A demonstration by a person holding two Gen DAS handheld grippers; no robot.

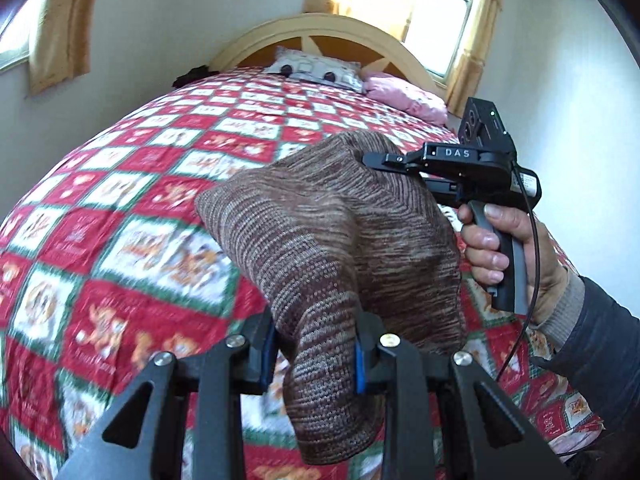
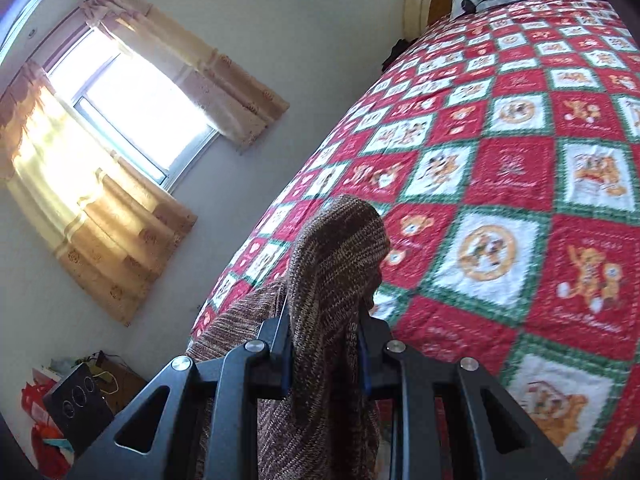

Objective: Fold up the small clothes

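A brown marled knit garment (image 1: 332,236) hangs in the air above the bed, held by both grippers. My left gripper (image 1: 316,356) is shut on its lower edge, with the cloth bunched between the blue pads. My right gripper (image 1: 376,160) shows in the left wrist view at upper right, shut on the garment's far top edge. In the right wrist view the right gripper (image 2: 324,356) is shut on the same knit cloth (image 2: 336,264), which drapes over and below its fingers. The rest of the garment's shape is hidden by folds.
The bed carries a red, white and green patchwork quilt (image 1: 132,216), also in the right wrist view (image 2: 500,184). Pillows (image 1: 316,68) lie by the wooden headboard (image 1: 320,28). A curtained window (image 2: 132,112) is on the wall. Bags and a black box (image 2: 76,404) sit on the floor beside the bed.
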